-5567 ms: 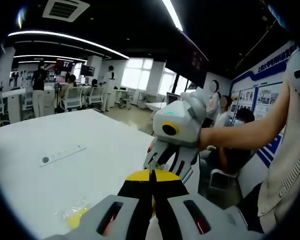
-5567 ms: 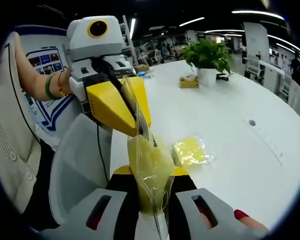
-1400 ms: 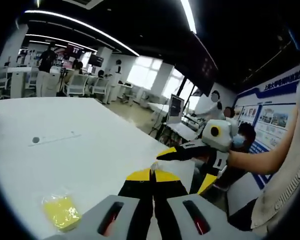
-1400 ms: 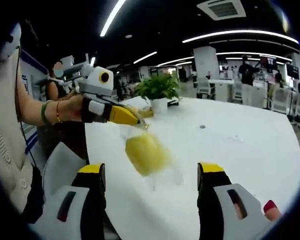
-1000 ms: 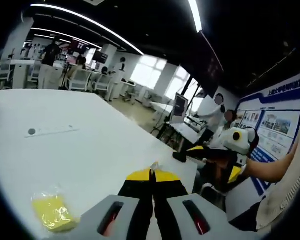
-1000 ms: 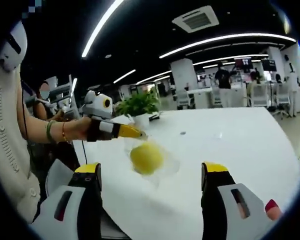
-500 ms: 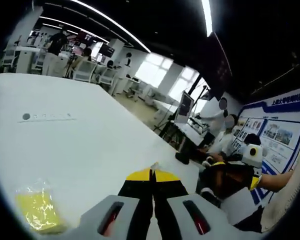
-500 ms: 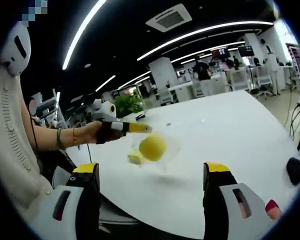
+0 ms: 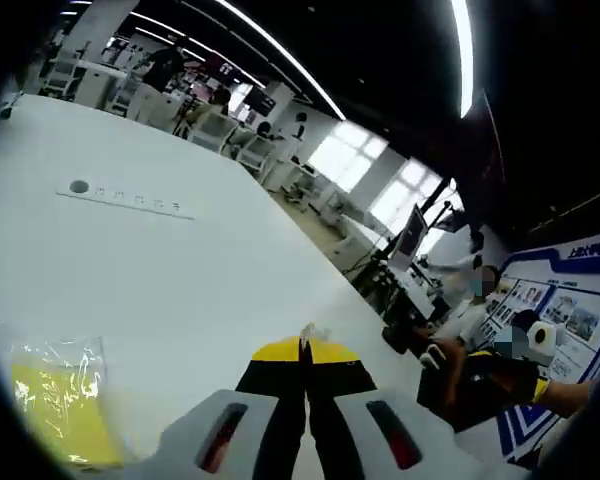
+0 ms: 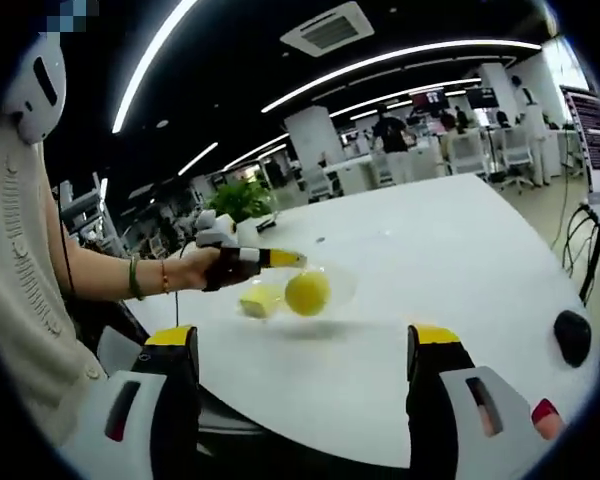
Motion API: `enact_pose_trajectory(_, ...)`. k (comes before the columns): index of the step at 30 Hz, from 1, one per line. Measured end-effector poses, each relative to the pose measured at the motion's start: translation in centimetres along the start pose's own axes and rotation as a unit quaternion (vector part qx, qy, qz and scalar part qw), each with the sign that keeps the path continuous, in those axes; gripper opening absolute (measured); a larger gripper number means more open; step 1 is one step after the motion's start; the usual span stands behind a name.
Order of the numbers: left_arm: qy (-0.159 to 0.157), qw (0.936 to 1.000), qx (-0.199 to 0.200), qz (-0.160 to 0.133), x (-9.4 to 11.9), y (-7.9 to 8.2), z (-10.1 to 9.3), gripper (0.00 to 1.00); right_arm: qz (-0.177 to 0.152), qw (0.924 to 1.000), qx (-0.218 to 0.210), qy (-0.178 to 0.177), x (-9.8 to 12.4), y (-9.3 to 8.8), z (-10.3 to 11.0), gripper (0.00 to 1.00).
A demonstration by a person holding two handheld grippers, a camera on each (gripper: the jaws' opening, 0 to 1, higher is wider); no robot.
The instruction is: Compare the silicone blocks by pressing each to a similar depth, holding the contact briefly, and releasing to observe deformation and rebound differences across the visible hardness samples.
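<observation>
White office table (image 10: 450,260) serves as the landmark: above it, a clear bag (image 10: 320,288) with a yellow silicone ball (image 10: 307,293) is pinched by the closed left gripper (image 10: 280,258). Spread wide, the right gripper (image 10: 300,375) is kept unloaded. Soft, slippery handling is expected; the bag's edge is judged the best hold.

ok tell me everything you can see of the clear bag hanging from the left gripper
The clear plastic bag hangs from the shut fingers of the left gripper, pinched at its top edge, above the white table. It is thin, glossy and crinkled. A round yellow piece sits inside, weighing it down. Whether the bag touches the table is unclear.
</observation>
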State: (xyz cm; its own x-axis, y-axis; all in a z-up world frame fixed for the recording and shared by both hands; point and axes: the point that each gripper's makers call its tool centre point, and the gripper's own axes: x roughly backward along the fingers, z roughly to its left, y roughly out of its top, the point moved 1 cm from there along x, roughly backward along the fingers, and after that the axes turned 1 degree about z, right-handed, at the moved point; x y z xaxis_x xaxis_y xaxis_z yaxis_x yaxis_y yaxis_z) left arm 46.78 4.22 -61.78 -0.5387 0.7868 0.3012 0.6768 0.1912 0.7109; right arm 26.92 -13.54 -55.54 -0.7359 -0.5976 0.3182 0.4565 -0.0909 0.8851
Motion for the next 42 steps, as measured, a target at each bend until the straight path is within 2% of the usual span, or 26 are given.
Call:
enact_pose_trajectory(9,0.028,0.9990,0.033,-0.010,-1.2,-0.2,3.1,0.00,0.009,0.9998,-0.012,-0.015,0.0,-0.5,-0.7,0.79)
enact_pose_trajectory(19,0.056,0.9974,0.047,0.004,-2.9,-1.3,6.1,0.00,0.027,0.9991,-0.021,-0.027,0.3,-1.6,-1.2,0.79)
enact_pose_trajectory(22,0.067,0.9972,0.028,0.019,-3.3,-1.5,6.9,0.00,0.030,0.9989,-0.024,-0.028,0.3,-1.9,-1.1,0.78)
enact_pose_trajectory(30,0.092,0.9948,0.015,0.039,-4.1,-2.2,9.2,0.00,0.032,0.9983,-0.031,-0.036,0.2,-2.3,-1.6,0.77)
enact_pose_trajectory(33,0.107,0.9932,0.006,0.045,-4.1,-2.6,9.7,0.00,0.038,0.9981,-0.030,-0.039,0.3,-2.4,-1.8,0.77)
enact_pose_trajectory(38,0.113,0.9924,0.005,0.047,-4.3,-2.8,10.3,0.00,0.039,0.9978,-0.030,-0.043,0.4,-2.6,-1.9,0.77)
enact_pose_trajectory(42,0.117,0.9916,-0.016,0.052,-4.4,-2.8,10.5,0.00,0.038,0.9978,-0.031,-0.044,0.2,-2.5,-2.0,0.77)
